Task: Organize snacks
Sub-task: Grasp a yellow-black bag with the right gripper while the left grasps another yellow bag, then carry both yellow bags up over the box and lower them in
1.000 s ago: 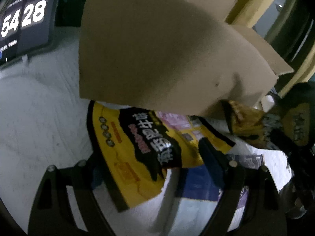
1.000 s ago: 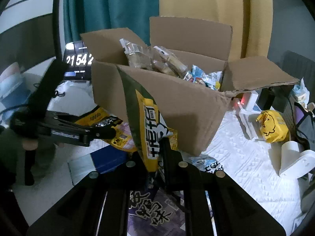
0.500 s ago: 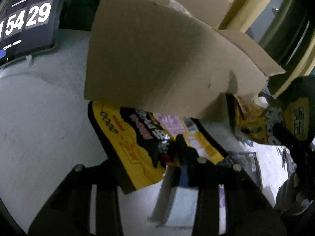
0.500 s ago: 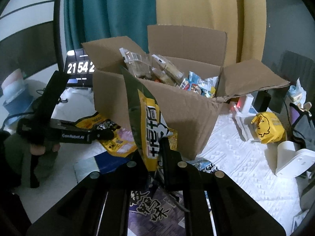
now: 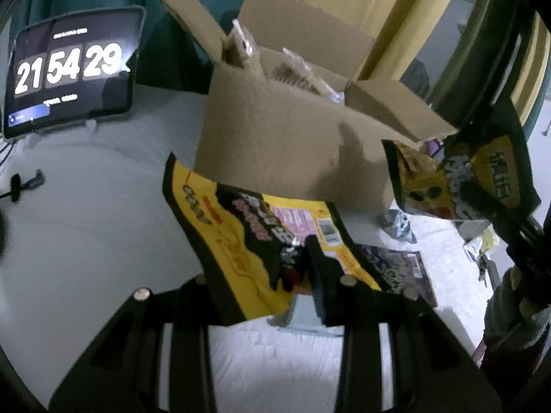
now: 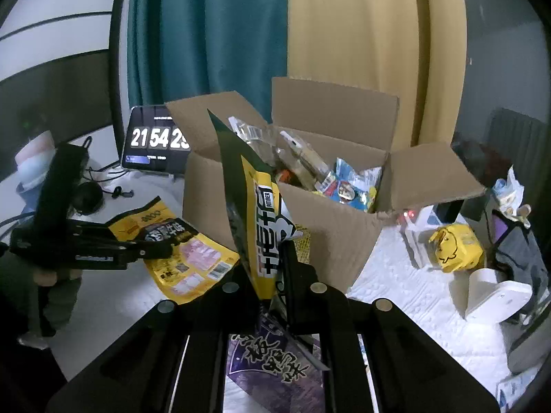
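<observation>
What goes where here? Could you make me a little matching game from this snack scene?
Things:
1. yellow-and-black snack bag
2. dark snack bag with a yellow label
3. purple packet
4. tablet clock

Places:
A. lying flat on the white cloth
B. clamped in the left hand-held gripper
C. standing beside the cardboard box
D. clamped in the right hand-held gripper

Pairs: 1-B, 2-D, 3-A, 4-C
</observation>
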The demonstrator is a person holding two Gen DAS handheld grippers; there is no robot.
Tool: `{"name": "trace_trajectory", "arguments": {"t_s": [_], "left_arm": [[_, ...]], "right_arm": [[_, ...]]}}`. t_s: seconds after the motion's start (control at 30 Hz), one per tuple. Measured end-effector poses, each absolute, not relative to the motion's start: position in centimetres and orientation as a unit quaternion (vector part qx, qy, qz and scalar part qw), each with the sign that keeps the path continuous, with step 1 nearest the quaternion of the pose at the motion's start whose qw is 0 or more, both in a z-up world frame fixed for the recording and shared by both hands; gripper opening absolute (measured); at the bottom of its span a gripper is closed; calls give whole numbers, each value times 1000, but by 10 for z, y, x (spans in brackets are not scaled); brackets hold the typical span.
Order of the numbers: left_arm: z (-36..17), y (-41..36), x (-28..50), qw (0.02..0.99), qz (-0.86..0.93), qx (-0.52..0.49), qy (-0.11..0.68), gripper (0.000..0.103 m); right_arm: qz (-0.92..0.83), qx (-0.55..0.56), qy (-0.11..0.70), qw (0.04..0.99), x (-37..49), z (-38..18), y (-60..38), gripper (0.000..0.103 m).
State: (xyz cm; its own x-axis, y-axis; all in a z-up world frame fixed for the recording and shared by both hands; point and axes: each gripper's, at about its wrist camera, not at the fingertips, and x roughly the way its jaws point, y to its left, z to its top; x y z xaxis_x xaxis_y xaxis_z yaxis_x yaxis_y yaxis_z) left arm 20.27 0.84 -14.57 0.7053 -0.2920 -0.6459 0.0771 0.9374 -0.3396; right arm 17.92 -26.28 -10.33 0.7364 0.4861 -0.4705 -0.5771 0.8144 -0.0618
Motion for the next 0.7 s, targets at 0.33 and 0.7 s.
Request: {"name": "trace_trajectory", "arguments": {"t_s": [0.33,0.7], "left_arm": [[-102,23,174,935,-104,-120,318,35],[-68,13,177,953,-98,-77,277,35]], "right_arm": [[276,-110,202,933,164,-81,-263,11],[262,-107,187,941,170,-60,-271,11]]}}
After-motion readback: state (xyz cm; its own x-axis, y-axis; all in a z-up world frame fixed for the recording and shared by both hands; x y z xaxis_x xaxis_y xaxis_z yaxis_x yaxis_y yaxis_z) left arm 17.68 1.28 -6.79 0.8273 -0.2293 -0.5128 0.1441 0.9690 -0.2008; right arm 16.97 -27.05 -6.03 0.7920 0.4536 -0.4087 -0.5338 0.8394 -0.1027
